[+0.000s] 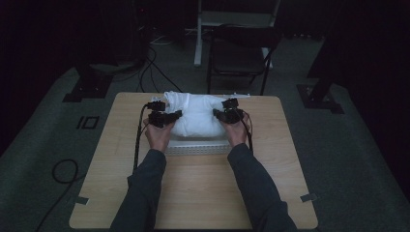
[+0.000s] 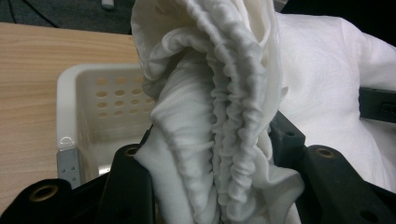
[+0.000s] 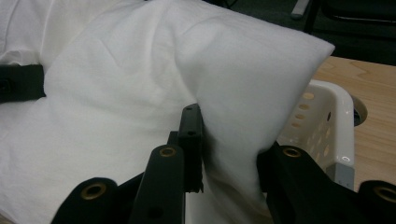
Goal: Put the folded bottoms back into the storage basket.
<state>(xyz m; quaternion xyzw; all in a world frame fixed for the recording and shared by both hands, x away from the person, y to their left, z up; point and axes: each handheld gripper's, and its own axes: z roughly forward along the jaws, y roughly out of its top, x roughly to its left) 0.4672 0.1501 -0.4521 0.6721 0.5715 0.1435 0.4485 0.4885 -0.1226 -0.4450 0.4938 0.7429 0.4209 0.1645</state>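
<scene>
Dimly lit, the room falls away into black on every side, and only the pale wooden worktop (image 1: 193, 193) in the lower middle of the high view catches much light. It stands on grey carpet (image 1: 43, 145), where dark cables (image 1: 150, 72) snake across the upper left and another loops at the lower left. A dark folding chair (image 1: 239, 55) sits beyond the far edge, upper centre, beside a white stand leg (image 1: 197, 43). Small tape tabs (image 1: 309, 197) mark the near corners.

A white perforated basket (image 2: 70, 116) rests on the worktop at the centre of the high view, and a bulky white pillow (image 1: 198, 116) in its cloth case sits over it — bulging well above the rim. The left gripper (image 1: 162, 117) holds the pillow's left end; in the left gripper view its fingers (image 2: 126, 186) are clamped on a gathered, ruffled bunch of the white case. The right gripper (image 1: 228, 115) holds the right end, its fingers (image 3: 191, 140) pinching a fold of the pillow corner just above the basket's wall. Both forearms in dark sleeves (image 1: 145, 188) enter from the bottom of the frame.
</scene>
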